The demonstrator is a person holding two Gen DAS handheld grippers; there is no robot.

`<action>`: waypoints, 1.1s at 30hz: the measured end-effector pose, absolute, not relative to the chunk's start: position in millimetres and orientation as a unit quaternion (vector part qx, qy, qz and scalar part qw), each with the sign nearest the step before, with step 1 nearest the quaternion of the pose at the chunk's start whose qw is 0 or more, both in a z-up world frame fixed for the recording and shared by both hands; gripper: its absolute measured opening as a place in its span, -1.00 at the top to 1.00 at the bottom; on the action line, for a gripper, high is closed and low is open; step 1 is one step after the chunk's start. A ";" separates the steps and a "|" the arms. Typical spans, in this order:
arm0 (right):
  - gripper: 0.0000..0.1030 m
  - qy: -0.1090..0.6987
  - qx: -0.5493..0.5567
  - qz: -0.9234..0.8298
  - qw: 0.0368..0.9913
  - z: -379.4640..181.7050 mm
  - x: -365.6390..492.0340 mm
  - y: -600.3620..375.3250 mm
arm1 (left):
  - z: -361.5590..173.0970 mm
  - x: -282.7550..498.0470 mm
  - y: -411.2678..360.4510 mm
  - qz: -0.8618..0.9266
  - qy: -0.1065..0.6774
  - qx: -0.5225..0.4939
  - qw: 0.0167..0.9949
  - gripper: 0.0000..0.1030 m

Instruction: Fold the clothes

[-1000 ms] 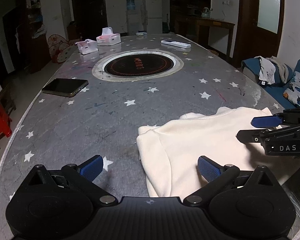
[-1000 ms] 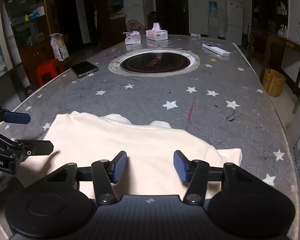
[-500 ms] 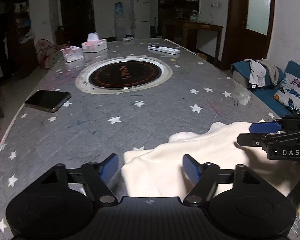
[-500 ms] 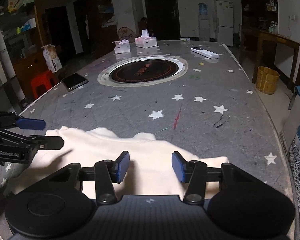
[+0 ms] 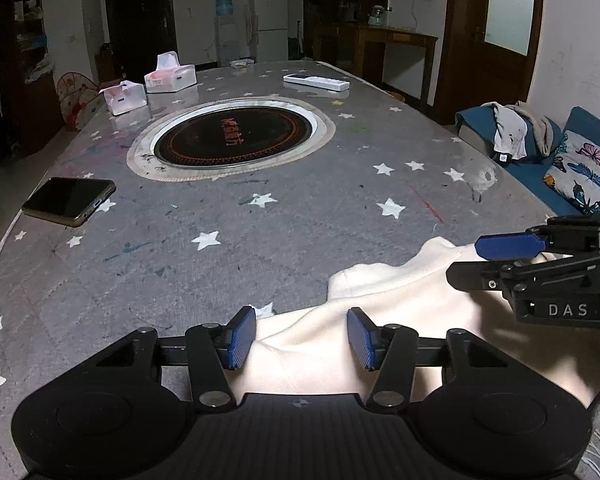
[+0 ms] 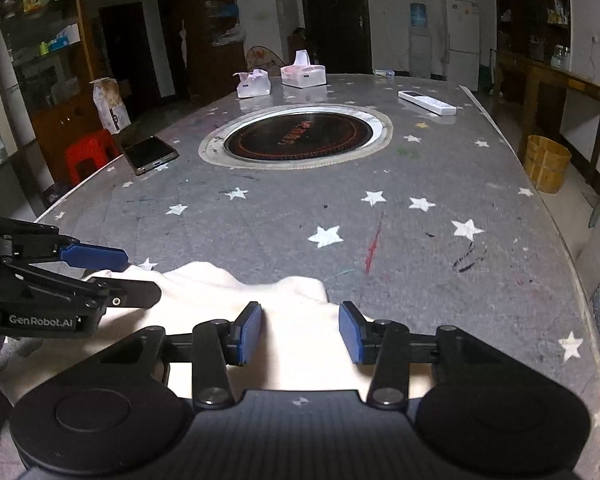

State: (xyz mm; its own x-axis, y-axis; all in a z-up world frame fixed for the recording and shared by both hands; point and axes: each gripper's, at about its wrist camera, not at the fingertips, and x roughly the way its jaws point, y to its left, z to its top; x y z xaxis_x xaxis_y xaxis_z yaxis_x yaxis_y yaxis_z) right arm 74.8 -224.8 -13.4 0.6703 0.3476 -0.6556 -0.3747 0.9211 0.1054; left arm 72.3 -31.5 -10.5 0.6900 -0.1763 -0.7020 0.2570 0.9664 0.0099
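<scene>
A cream-white garment lies at the near edge of the star-patterned table; it also shows in the right wrist view. My left gripper is open, its blue pads either side of the cloth's left part, not closed on it. My right gripper is open over the cloth's right part. Each gripper shows from the side in the other's view, the right gripper and the left gripper, with jaws apart above the cloth.
A round inset hotplate sits mid-table. A phone lies left, two tissue boxes and a white remote at the far end. A sofa with clothes stands right, a red stool and wooden bucket beside the table.
Both grippers have pulled back toward the near table edge, and the garment has bunched up and lies nearer the edge. The left jaws have narrowed, the right jaws have widened slightly.
</scene>
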 end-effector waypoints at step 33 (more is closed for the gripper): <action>0.09 0.353 -0.020 0.152 0.923 -10.1 16.2 -264.6 | -2.2 36.0 -20.0 -0.108 0.369 0.037 0.922 -0.19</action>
State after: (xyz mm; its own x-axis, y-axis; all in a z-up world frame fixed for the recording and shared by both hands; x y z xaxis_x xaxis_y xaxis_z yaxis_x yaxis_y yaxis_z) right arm 16.2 -264.6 -10.1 0.7043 0.2671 -0.6577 -0.2954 0.9528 0.0706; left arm 36.0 -20.0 -2.2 0.7043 -0.1726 -0.6886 0.2271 0.9738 -0.0119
